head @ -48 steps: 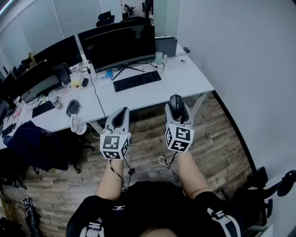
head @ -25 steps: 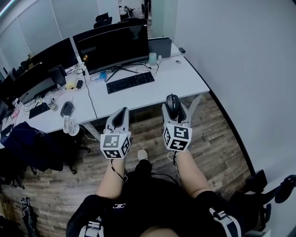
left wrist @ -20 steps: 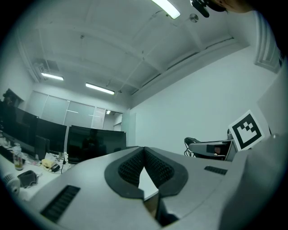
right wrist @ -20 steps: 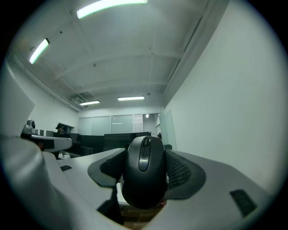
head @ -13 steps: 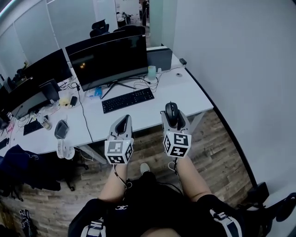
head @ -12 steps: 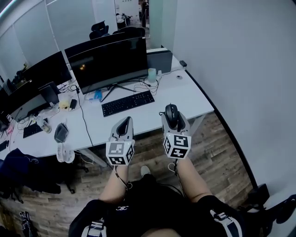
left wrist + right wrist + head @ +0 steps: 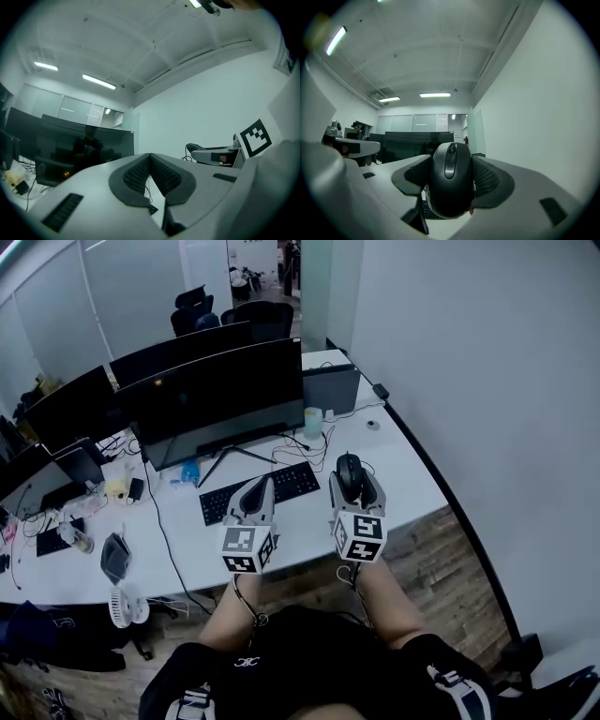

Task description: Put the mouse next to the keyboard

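The right gripper (image 7: pixel 350 482) is gripping the mouse (image 7: pixel 450 183) in its jaws, with the mouse's long axis pointing to 12 o'clock. The left gripper (image 7: pixel 254 495) is holding its jaws closed.

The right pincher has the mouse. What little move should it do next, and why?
Probably lower the right gripper toward the bare white desk just right of the keyboard. Its jaws are clamped on the black mouse, held up off the desk, and that spot looks free.
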A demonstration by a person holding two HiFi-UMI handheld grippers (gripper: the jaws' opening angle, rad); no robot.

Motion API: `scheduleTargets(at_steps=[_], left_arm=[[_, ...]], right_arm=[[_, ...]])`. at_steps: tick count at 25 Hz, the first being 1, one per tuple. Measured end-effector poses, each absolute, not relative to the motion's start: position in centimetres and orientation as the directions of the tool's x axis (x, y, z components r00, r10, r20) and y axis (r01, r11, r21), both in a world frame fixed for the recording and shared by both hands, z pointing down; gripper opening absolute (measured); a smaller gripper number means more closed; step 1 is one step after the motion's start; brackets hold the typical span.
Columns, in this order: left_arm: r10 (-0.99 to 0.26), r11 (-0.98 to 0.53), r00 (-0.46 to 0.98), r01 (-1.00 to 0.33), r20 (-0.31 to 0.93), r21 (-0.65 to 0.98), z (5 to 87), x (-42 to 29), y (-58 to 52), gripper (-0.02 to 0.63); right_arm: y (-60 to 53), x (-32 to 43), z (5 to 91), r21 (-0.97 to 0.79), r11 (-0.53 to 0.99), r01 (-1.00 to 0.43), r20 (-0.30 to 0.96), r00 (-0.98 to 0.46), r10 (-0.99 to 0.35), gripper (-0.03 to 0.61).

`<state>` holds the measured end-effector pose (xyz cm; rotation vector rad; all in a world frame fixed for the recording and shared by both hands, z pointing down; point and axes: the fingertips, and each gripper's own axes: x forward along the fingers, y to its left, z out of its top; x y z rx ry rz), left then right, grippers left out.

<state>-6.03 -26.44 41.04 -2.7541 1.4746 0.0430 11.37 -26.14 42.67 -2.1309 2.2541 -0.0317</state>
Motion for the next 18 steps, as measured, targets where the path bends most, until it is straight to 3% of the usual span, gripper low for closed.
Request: scheduleTargets(at_steps=[18], left_arm=[[-0.889,-0.457,0.457,-0.889,0.040,0.005,43.9,-4.9,-38.6,0.014]], right_arm=[[-44.8,15.2,50.3,0.056,0.127,-0.990,0.140,-0.118,-0.983,0.290]])
